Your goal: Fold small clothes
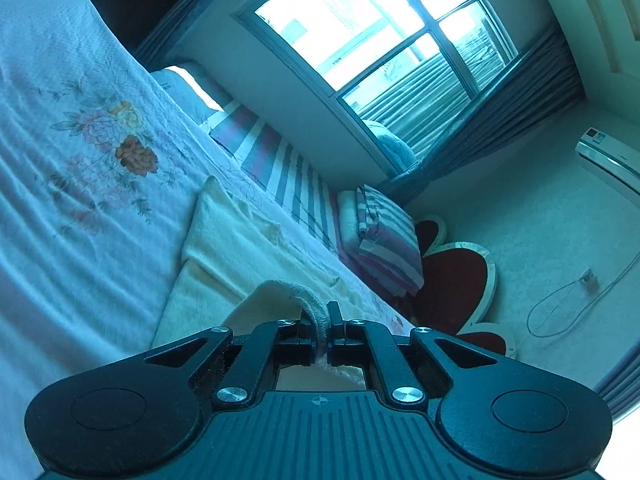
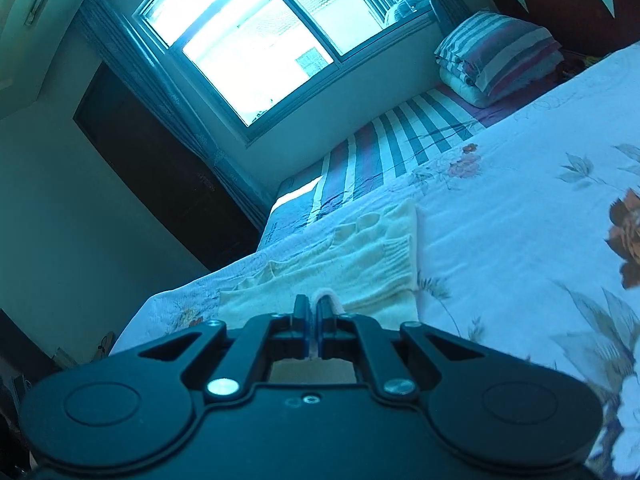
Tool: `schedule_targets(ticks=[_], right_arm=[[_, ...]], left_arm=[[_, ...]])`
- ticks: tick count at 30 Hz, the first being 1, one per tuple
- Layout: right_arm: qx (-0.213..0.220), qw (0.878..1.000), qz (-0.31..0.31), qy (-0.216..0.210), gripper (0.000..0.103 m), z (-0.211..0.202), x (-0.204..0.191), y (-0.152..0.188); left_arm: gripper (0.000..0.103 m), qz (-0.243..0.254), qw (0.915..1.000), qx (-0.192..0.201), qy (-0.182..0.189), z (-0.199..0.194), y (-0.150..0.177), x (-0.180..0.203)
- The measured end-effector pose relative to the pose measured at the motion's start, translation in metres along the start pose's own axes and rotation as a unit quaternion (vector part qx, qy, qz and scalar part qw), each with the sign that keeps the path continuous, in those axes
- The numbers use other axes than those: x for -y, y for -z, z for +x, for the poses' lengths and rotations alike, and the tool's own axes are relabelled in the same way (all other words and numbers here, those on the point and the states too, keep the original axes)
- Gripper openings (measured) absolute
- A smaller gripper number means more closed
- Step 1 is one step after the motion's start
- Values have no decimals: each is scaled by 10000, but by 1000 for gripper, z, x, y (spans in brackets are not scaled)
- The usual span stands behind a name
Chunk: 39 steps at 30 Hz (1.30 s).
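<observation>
A cream knit sweater [image 1: 224, 248] lies on the floral bedspread [image 1: 80, 160]. My left gripper [image 1: 323, 320] is shut on its near edge, and a fold of the knit bulges up between and over the fingers. In the right wrist view the same sweater [image 2: 360, 256] lies flat with a ribbed cuff showing. My right gripper [image 2: 312, 312] is shut on the sweater's near edge, with a thin strip of cloth showing by the right finger.
A striped sheet [image 1: 276, 168] runs along the bed's far side, with a folded striped quilt [image 1: 384, 236] at its end. A red heart-shaped headboard [image 1: 452, 280] stands beyond. A window [image 2: 248, 40] with curtains and a dark doorway [image 2: 160, 160] are behind.
</observation>
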State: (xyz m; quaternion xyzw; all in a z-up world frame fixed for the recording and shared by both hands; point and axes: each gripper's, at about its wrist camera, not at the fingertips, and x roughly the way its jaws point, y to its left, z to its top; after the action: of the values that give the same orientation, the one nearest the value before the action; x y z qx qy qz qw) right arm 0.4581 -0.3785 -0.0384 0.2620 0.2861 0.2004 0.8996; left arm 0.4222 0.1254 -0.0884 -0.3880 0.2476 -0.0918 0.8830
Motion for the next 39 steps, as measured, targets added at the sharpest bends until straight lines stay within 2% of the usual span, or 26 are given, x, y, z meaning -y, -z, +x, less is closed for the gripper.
schedule_targets(ticks=[8, 16, 22, 27, 29, 30, 31, 32, 34, 36, 37, 38, 39], right_arm=[[-452, 9986, 259, -115, 4, 110, 44, -52], [-777, 9943, 724, -93, 4, 188, 91, -74], [-959, 9902, 1000, -162, 4, 222, 106, -86], [-1095, 9893, 942, -184, 5, 239, 108, -87], [-1095, 9906, 793, -186, 11, 239, 106, -88], [-980, 9927, 692, -124, 20, 234, 105, -90], [-799, 9949, 613, -100, 27, 227, 104, -91], [-653, 9963, 551, -86, 34, 220, 104, -93], [-511, 9979, 378, -96, 35, 208, 104, -96], [-448, 9987, 207, -88, 35, 203, 105, -98], [-446, 9989, 134, -69, 35, 202, 106, -98], [-448, 9989, 79, -81, 35, 203, 106, -99], [-456, 9989, 39, -91, 34, 204, 106, -99]], left_arm=[[4, 60, 9987, -148, -494, 108, -43, -17], [4, 129, 9962, -367, -786, 188, -69, -37], [4, 173, 9944, -468, -927, 220, -81, -43], [4, 274, 9924, -586, -1047, 240, -91, -49], [5, 209, 9912, -645, -1136, 244, -93, -51], [5, 170, 9920, -626, -1081, 243, -95, -51], [17, 233, 9927, -567, -1037, 240, -95, -49], [54, 407, 9928, -415, -1044, 234, -97, -46], [96, 742, 9897, 87, -1225, 217, -100, -41], [96, 781, 9913, 182, -1048, 207, -108, -46], [90, 808, 9913, 161, -1028, 207, -111, -48], [78, 924, 9901, 79, -1058, 208, -113, -49], [73, 1092, 9875, -91, -1131, 213, -116, -49]])
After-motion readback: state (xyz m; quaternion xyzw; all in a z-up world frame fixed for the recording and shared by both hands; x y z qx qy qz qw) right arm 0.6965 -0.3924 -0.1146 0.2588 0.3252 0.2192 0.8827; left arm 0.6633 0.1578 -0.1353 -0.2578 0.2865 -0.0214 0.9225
